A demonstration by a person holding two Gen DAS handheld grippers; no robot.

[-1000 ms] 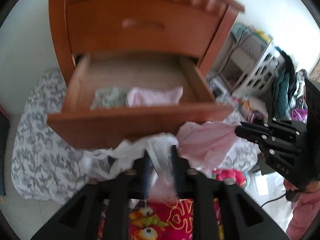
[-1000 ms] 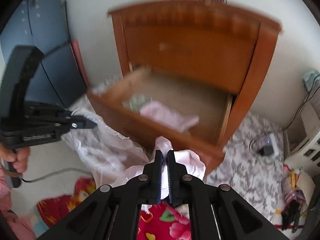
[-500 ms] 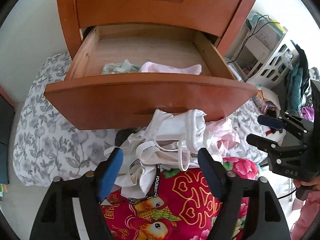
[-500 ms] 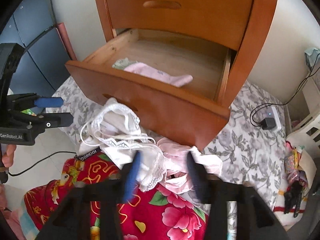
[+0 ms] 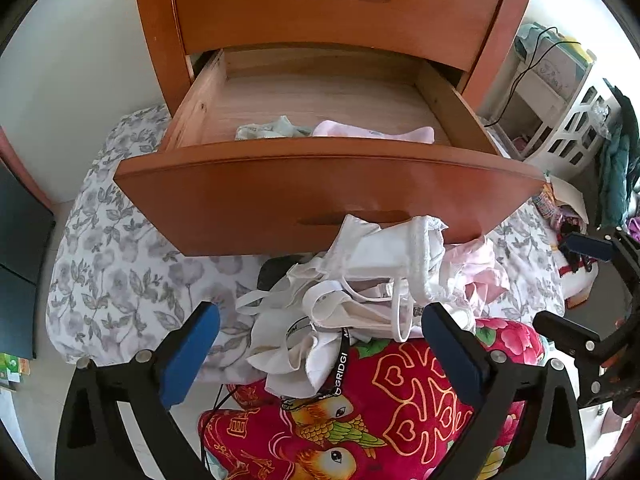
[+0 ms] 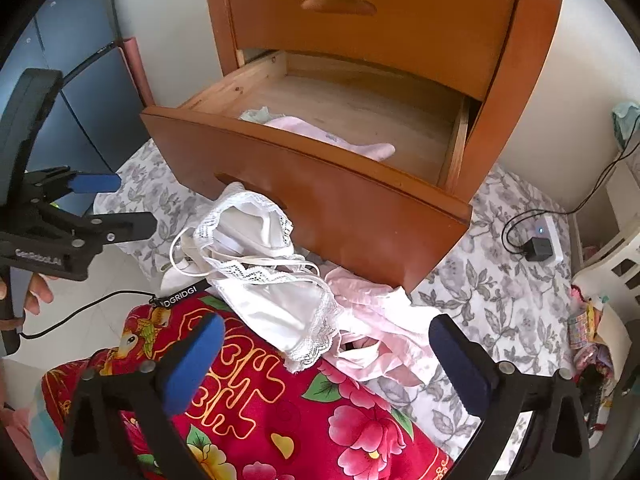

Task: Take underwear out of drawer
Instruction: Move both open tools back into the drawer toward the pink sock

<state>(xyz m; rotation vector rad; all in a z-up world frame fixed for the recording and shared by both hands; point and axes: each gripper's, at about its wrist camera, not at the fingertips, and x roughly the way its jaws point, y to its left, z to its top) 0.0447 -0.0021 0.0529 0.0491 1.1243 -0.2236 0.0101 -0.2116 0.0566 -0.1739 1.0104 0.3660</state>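
Note:
The lower drawer [image 5: 320, 200] of the wooden nightstand stands pulled out. Inside lie a pink garment [image 5: 372, 132] and a green patterned one [image 5: 276, 130]. Below the drawer front, a heap of white lace underwear [image 5: 360, 280] and a pink piece [image 5: 476, 268] rest on a red flowered cushion [image 5: 400, 392]. My left gripper [image 5: 320, 316] hangs over the white heap, its jaws opening and its pads clear of the cloth. My right gripper [image 6: 326, 328] hovers over the white underwear [image 6: 264, 280] and pink piece [image 6: 380, 320], jaws also opening, gripping nothing.
Grey flowered bedding [image 5: 120, 260] covers the floor around the nightstand. The upper drawer [image 5: 340, 12] is closed. A white shelf unit [image 5: 560, 120] stands at the right, a charger with its cable [image 6: 536, 240] lies on the bedding, and a dark cabinet [image 6: 80, 100] is at the left.
Both grippers went from shut on the white and pink garments to wide open. The garments dropped onto the red cushion. Both hands sank a little toward the pile.

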